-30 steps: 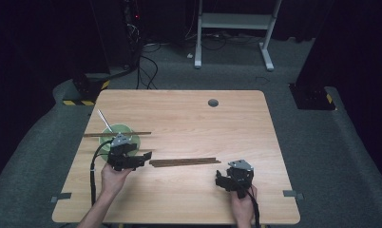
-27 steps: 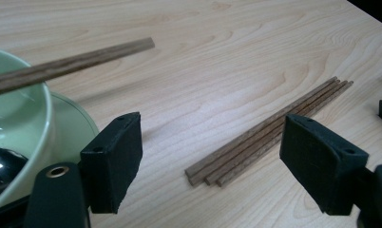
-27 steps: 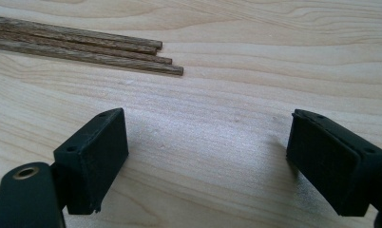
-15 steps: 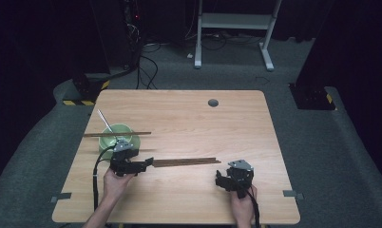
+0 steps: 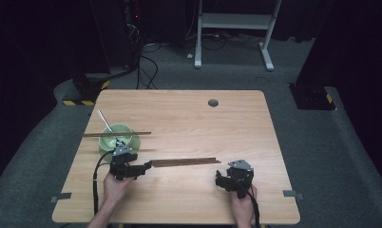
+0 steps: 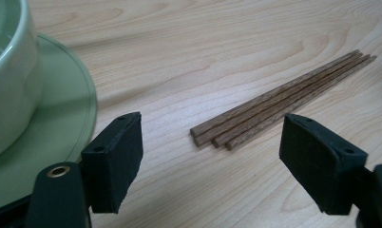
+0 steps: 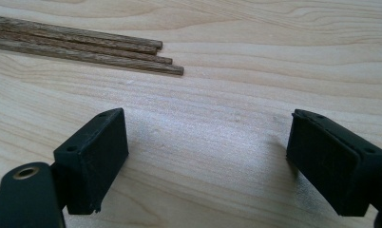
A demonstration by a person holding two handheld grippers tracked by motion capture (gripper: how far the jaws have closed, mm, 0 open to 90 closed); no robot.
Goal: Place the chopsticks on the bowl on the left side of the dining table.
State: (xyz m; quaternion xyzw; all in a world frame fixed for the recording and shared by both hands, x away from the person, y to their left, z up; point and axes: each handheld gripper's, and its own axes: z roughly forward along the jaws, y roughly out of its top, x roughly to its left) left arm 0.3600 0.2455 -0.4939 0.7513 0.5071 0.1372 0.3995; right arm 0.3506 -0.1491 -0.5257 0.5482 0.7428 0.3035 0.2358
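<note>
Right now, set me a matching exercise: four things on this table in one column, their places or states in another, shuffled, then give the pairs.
1. bundle of dark wooden chopsticks
2. pale green ceramic bowl
3. left gripper
4. right gripper

A. open, just below the sticks' right end
B. lying flat mid-table
C. open, at the sticks' left end
D. on a green saucer, one stick across it

Pairs: 1-B, 2-D, 3-C, 4-A

Dark brown wooden chopsticks (image 6: 279,99), grainy and matt, on a pale, smooth wood-grain table (image 6: 217,33). Glossy, glazed-looking pale green bowl (image 6: 8,71). Matt black gripper pads (image 7: 91,159), slightly rough.
</note>
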